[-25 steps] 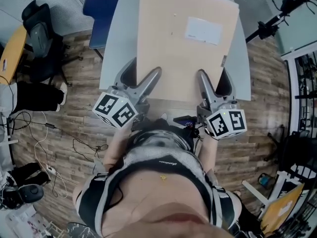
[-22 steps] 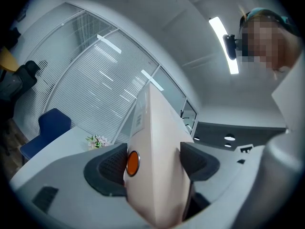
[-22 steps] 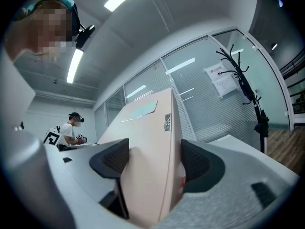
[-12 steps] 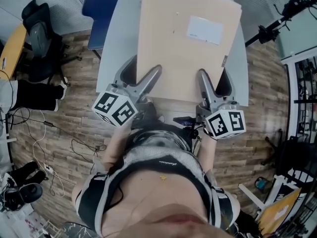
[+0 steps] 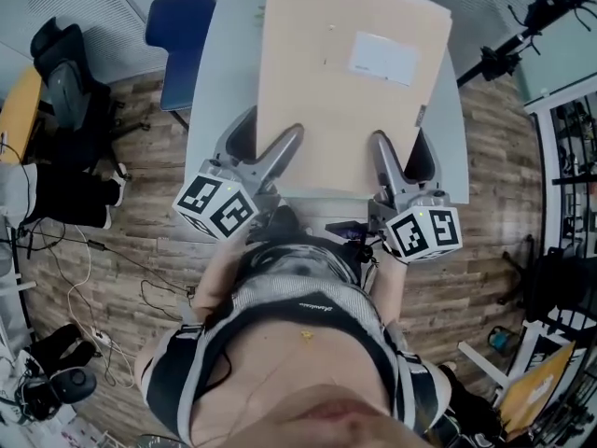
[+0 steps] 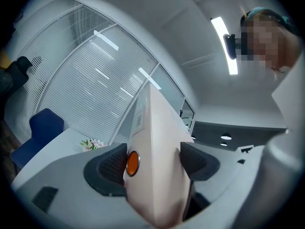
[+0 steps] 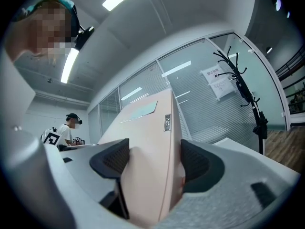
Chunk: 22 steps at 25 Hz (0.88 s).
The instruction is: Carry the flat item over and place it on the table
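Note:
A flat tan cardboard box point(image 5: 345, 82) with a white label is held level above a grey table point(image 5: 219, 73). My left gripper point(image 5: 264, 149) is shut on the box's near left edge, and my right gripper point(image 5: 403, 154) is shut on its near right edge. In the left gripper view the box point(image 6: 157, 156) stands pinched between the dark pads point(image 6: 114, 163), next to an orange dot. The right gripper view shows the box point(image 7: 147, 175) squeezed between its pads point(image 7: 195, 163) too. The box hides most of the tabletop.
A blue chair point(image 5: 182, 40) stands at the table's left. A black office chair point(image 5: 70, 82) and floor cables point(image 5: 103, 287) lie further left. A black stand point(image 5: 508, 49) is on the right. Another person point(image 7: 64, 130) sits far off in the right gripper view.
The table, box and floor have shifted slightly in view as the person moved forward. Both grippers keep the same hold on the box.

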### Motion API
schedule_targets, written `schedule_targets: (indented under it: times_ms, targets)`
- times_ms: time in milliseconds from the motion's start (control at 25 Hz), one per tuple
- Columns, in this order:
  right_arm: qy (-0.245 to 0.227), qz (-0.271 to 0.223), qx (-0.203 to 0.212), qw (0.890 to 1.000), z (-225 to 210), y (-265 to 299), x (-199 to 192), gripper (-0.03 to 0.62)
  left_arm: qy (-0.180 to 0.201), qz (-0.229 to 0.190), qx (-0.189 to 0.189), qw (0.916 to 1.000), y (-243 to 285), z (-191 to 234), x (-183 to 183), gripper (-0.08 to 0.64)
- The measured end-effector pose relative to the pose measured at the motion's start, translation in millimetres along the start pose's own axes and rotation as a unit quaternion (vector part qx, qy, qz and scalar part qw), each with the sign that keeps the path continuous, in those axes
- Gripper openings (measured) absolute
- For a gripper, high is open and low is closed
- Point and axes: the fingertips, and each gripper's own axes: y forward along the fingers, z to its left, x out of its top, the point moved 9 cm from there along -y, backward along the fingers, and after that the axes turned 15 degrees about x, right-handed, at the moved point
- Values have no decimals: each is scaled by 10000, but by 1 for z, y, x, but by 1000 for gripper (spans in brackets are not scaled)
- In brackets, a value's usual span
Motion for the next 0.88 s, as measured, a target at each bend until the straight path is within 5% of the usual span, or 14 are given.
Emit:
schedule_targets:
  times_ms: [880]
  targets:
    - [138,152,-531,9984,-2,75,-33,330,-157,454,-249,9985,53,82,10,345]
